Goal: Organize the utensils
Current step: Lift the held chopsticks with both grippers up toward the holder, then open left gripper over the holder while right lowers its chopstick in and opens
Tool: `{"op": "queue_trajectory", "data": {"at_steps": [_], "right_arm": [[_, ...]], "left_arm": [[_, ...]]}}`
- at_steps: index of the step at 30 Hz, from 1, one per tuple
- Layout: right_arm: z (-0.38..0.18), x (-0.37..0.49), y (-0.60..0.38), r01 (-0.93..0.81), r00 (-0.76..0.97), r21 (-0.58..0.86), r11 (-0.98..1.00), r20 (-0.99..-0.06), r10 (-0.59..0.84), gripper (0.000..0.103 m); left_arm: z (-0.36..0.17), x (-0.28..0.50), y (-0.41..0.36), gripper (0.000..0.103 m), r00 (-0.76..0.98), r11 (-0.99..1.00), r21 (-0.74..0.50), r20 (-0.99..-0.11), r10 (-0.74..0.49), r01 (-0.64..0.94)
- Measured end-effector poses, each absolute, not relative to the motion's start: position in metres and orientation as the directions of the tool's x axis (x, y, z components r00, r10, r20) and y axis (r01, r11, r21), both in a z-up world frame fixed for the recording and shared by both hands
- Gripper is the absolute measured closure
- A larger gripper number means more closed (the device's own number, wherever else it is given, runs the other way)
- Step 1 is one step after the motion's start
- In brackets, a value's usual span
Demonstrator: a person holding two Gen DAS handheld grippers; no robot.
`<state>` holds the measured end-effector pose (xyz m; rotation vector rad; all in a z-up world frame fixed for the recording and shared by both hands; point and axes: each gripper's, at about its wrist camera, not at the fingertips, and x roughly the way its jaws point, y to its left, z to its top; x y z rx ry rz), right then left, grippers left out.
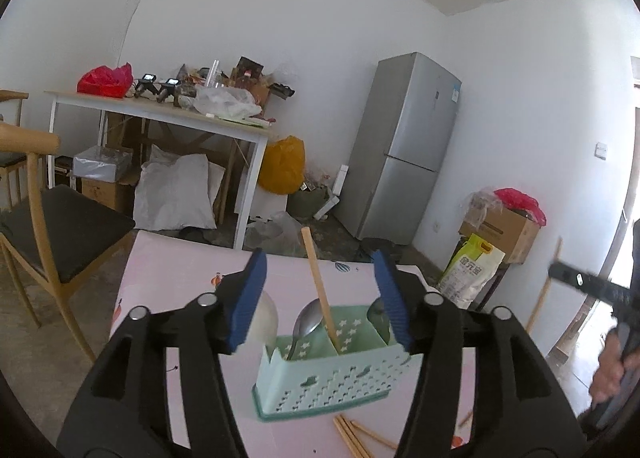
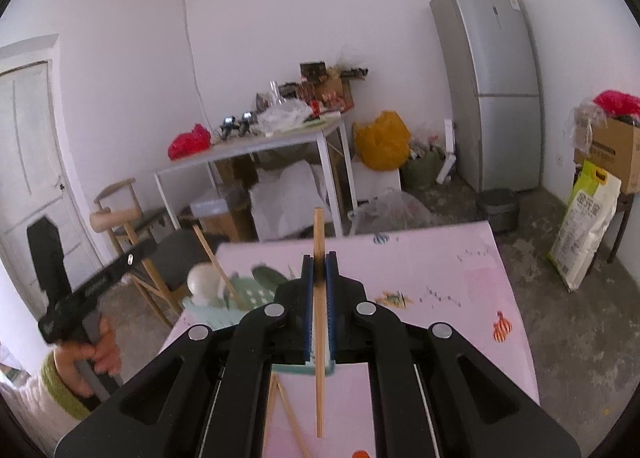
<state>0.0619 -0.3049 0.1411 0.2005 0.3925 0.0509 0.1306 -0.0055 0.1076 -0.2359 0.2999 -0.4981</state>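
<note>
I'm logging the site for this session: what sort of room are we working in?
Probably a lived-in home kitchen or dining room that doubles as storage. A tall silver fridge stands against the wall, a wooden chair sits beside the pink-covered table, and a cluttered side table has bags and boxes under it.

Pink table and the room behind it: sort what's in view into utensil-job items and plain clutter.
Job items:
- green caddy
- chopstick in caddy
- metal spoon
- loose chopsticks
- chopstick clamped in right gripper
- left gripper, open

Clutter:
- fridge
- red bag
- yellow bag
- rice sack
- cardboard box
</note>
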Motion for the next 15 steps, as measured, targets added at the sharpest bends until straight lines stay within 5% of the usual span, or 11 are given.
{"op": "queue_trajectory", "data": {"at_steps": [15], "right_arm": [[0.215, 0.112, -0.270, -0.160, 0.955, 0.218, 0.963, -0.212, 0.207, 0.097]], "left_arm": [[0.057, 0.082, 0.017, 0.033, 0.793, 0.866, -0.262, -0.351, -0.497, 0.427]]}}
